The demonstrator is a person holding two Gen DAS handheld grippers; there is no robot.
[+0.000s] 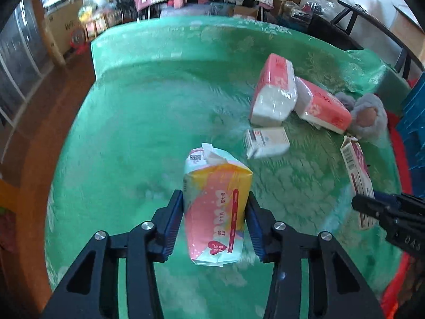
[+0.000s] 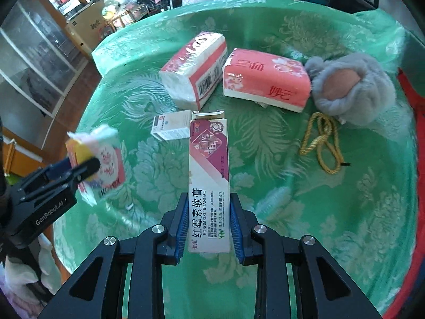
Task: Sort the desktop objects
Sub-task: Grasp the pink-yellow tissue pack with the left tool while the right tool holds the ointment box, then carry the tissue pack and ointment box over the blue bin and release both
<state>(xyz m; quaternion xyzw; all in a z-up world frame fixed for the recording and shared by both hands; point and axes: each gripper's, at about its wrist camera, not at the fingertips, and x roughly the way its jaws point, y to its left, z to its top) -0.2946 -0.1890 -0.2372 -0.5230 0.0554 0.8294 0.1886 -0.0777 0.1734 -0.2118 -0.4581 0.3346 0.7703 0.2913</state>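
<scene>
My left gripper (image 1: 215,212) is shut on a pink, yellow and pale-blue sanitary pad pack (image 1: 216,207) and holds it above the green tablecloth (image 1: 138,122). The pack also shows at the left of the right wrist view (image 2: 106,164), with the left gripper (image 2: 87,170) on it. My right gripper (image 2: 208,223) is shut on a long ointment box (image 2: 208,183) with an open top flap. That box shows at the right edge of the left wrist view (image 1: 357,175). Two pink tissue packs (image 2: 195,69) (image 2: 265,78) and a small white box (image 2: 171,127) lie on the cloth.
A grey plush toy (image 2: 353,90) lies at the right, with a yellow cord (image 2: 322,141) in front of it. A blue crate (image 1: 414,122) and red fabric (image 2: 414,101) border the table's right side. Cabinets and cluttered boxes stand beyond the far edge.
</scene>
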